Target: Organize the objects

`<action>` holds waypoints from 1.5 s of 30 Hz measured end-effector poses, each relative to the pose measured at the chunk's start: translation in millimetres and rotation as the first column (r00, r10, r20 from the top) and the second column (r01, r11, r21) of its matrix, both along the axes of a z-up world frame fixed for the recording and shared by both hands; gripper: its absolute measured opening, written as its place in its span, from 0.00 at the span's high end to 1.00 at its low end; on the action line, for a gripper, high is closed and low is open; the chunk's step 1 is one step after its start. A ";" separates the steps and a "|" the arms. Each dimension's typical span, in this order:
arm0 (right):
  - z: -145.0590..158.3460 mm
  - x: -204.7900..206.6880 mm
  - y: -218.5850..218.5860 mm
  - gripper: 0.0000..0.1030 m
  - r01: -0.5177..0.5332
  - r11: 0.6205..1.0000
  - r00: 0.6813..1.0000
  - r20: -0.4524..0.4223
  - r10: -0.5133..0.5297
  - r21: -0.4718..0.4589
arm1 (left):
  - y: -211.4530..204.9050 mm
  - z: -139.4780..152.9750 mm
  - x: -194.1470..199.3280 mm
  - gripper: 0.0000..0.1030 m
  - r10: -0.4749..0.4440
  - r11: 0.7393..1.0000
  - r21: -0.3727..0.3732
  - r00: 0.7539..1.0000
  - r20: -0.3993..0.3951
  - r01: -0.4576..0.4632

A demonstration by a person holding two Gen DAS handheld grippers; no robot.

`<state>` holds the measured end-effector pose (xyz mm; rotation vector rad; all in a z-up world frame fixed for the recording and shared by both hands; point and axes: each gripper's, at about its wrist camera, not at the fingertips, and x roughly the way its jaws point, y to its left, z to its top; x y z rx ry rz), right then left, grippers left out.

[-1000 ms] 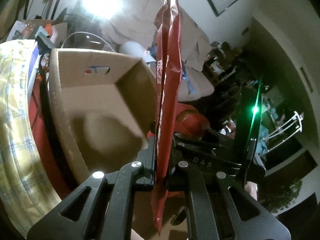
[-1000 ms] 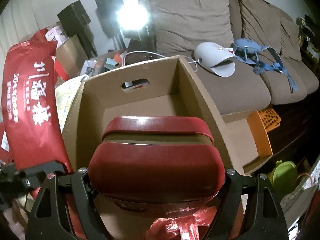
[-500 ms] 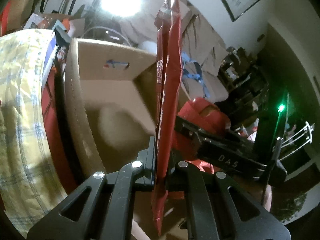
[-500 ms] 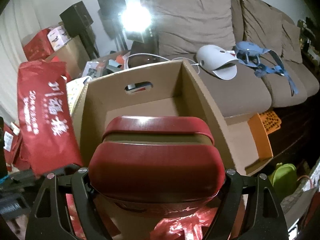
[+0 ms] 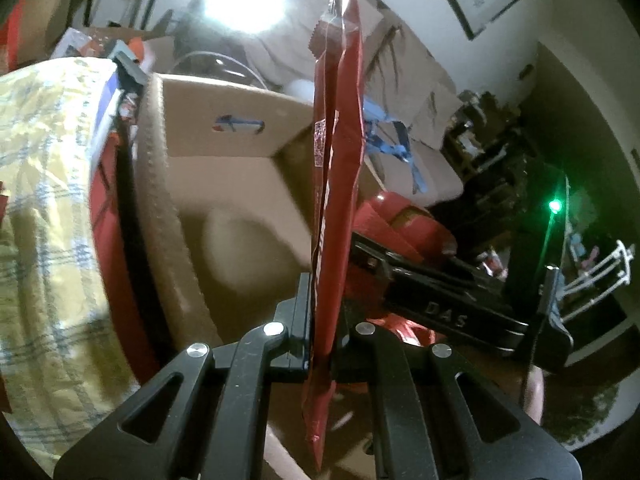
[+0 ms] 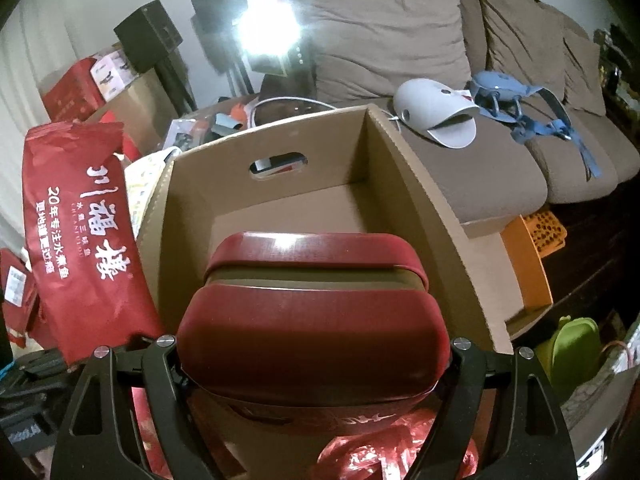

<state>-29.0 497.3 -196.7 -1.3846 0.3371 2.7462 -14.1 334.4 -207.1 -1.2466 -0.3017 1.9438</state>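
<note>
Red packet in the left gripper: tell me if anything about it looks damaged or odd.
The red packet has a ragged, torn-open top edge instead of a clean seal. The left gripper pinches it near its lower end, so most of it stands up above the gripper, beside the cardboard box.

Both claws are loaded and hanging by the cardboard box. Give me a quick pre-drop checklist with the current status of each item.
1. Left claw clamped on the red flat packet: ok, jaws pinched on its lower part.
2. Right claw gripping the red lidded container: ok, fingers on both sides.
3. Cardboard box open at the top: ok.
4. Box floor free for the container: ok for the visible far part; near part hidden behind the container.
5. Container lined up over the box: ok, it sits above the near opening.
6. Packet over the box: cannot tell; the right wrist view shows it beside the left wall.
</note>
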 end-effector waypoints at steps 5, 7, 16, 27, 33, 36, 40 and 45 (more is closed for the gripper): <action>-2.6 -0.1 3.3 0.20 -0.009 1.000 1.000 0.022 0.008 0.014 | 1.0 4.1 1.5 0.94 0.012 1.000 -0.028 0.999 -0.040 -0.013; -4.7 -0.2 4.7 0.20 -0.010 1.000 0.999 0.034 0.010 0.006 | 2.0 1.9 1.8 0.94 0.010 0.999 -0.036 0.999 -0.032 -0.011; -11.6 1.0 7.5 0.20 -0.028 1.000 0.997 0.072 0.028 -0.001 | 4.9 -9.2 8.5 0.94 -0.033 0.999 -0.032 0.999 0.028 0.033; -15.3 -0.9 10.5 0.20 -0.026 0.999 0.996 0.088 0.029 -0.035 | 11.3 -9.4 14.1 0.94 -0.065 0.996 -0.064 0.998 0.023 0.067; -16.8 -1.2 7.8 0.20 -0.039 0.999 0.994 0.098 0.041 -0.023 | 15.0 -8.9 16.7 0.94 -0.083 0.992 -0.099 0.996 0.015 0.084; -16.5 0.4 7.8 0.20 -0.061 0.998 0.993 0.099 0.063 -0.024 | 14.8 -9.0 17.2 0.94 -0.073 0.989 -0.125 0.997 0.004 0.073; -15.6 2.4 8.0 0.20 -0.093 0.995 0.990 0.100 0.095 -0.034 | 14.7 -10.3 18.4 0.94 -0.073 0.989 -0.129 0.997 0.010 0.073; -18.4 1.8 5.4 0.20 -0.101 0.995 0.988 0.116 0.101 -0.008 | 14.4 -10.7 19.0 0.94 -0.071 0.988 -0.134 0.997 0.013 0.072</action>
